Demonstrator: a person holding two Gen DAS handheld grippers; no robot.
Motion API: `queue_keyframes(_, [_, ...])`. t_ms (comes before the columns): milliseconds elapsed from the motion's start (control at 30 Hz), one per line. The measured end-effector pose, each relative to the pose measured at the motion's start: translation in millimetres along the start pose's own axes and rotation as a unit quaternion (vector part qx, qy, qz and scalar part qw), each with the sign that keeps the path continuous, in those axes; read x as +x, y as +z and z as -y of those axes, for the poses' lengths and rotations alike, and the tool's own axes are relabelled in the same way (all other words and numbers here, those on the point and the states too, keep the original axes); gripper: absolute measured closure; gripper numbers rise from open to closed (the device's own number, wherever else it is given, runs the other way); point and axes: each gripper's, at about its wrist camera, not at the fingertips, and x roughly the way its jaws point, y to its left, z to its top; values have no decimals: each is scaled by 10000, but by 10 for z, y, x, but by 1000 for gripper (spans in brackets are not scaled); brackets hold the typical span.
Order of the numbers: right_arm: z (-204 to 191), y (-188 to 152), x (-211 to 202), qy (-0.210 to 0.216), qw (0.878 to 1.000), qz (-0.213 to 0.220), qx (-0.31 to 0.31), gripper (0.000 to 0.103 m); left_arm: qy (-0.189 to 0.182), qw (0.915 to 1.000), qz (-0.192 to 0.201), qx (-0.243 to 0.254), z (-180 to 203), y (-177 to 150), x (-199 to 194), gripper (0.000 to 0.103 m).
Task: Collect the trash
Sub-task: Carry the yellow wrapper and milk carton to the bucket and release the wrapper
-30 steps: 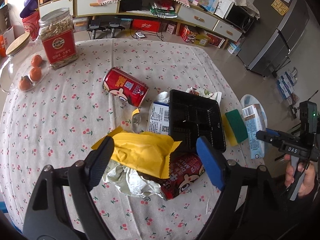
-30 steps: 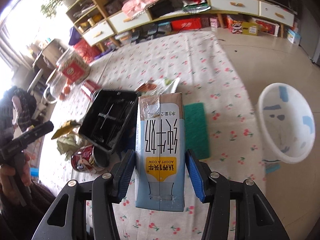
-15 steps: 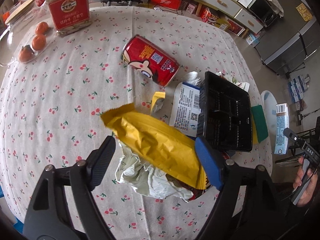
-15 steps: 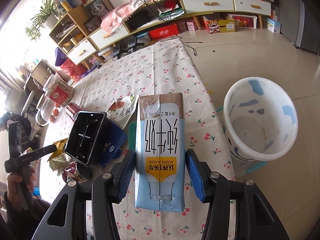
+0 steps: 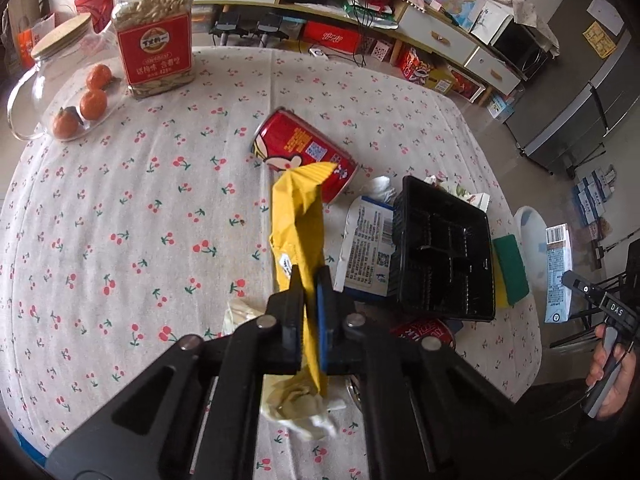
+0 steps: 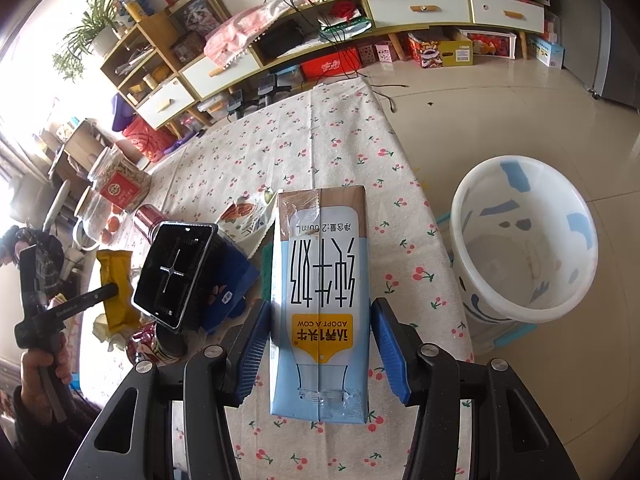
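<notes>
My left claw (image 5: 308,280) had just snapped closed on the yellow wrapper (image 5: 298,224), above the surface's (image 5: 120,200) near trash pile. My right claw (image 6: 320,320) gripped the milk carton (image 6: 320,300) left of the bucket (image 6: 524,240).

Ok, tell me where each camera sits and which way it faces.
Left wrist: on the left gripper, angled down at the table's trash; its jaws have just closed on the yellow wrapper; the right hand shows.
Right wrist: on the right gripper, angled down past the table edge towards the white bucket; pads grip the milk carton; the left hand shows.
Shared: wrapper, carton, black tray.
</notes>
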Motion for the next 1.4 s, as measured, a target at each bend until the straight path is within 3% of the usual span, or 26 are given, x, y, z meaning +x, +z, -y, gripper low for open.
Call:
queue_keyframes(233, [149,157,-243,-191,9992,317,166,50,-155,9980,584,197,225,193,-335,98])
queue_keyframes(467, [446,347,-446,-548,9961,551,425,50,-633,9931,732,663,846,386,-405,98])
queue_keyframes(700, [950,416,-563,-845,9895,776,878,50,-1136,9857,415,1175,1749,411,-25,98])
queue_keyframes(1033, [1754,279,-446,-842,9823,530,1585,50,-1835,9681,-179,1699,3019,286,655,98])
queue_keyframes(1400, [2174,201,-450,-866,9768,422,1911,50,-2003,9579,-443,2007,3729,161,1140,98])
